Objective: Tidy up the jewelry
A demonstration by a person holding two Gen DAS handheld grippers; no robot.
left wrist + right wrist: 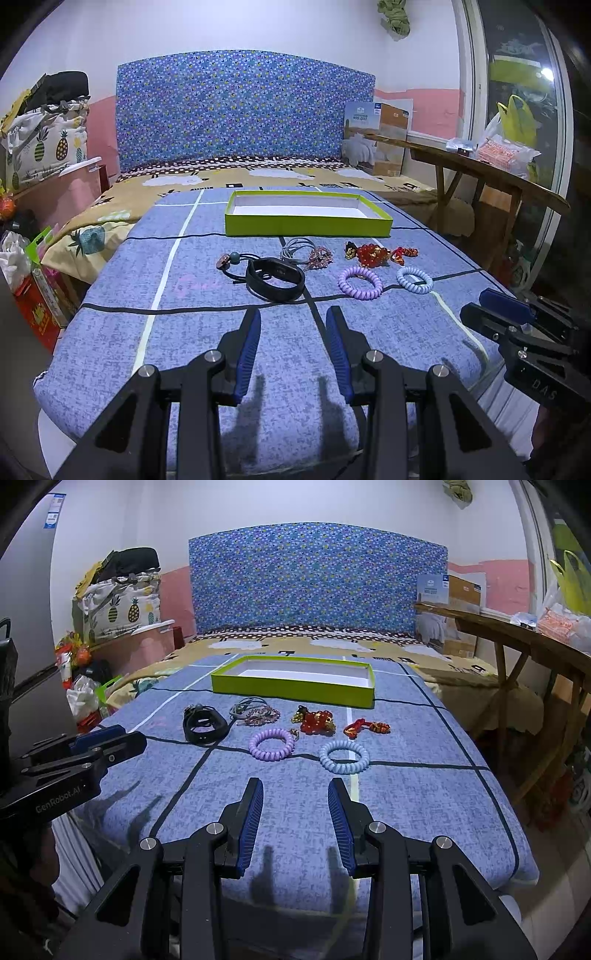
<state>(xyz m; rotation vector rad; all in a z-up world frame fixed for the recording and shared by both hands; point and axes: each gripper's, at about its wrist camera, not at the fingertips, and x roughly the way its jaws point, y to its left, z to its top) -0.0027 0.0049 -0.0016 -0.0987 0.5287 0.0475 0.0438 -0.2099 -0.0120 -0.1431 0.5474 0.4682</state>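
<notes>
Both hand-held grippers, left and right, are held released above the bed; bracelets are laid before the tray.

black arms, blue ribbed fingers, silver screws

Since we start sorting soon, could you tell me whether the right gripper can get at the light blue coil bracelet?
Probably yes: the right gripper is open, and the light blue coil bracelet lies just ahead, apart from the other pieces.
</notes>
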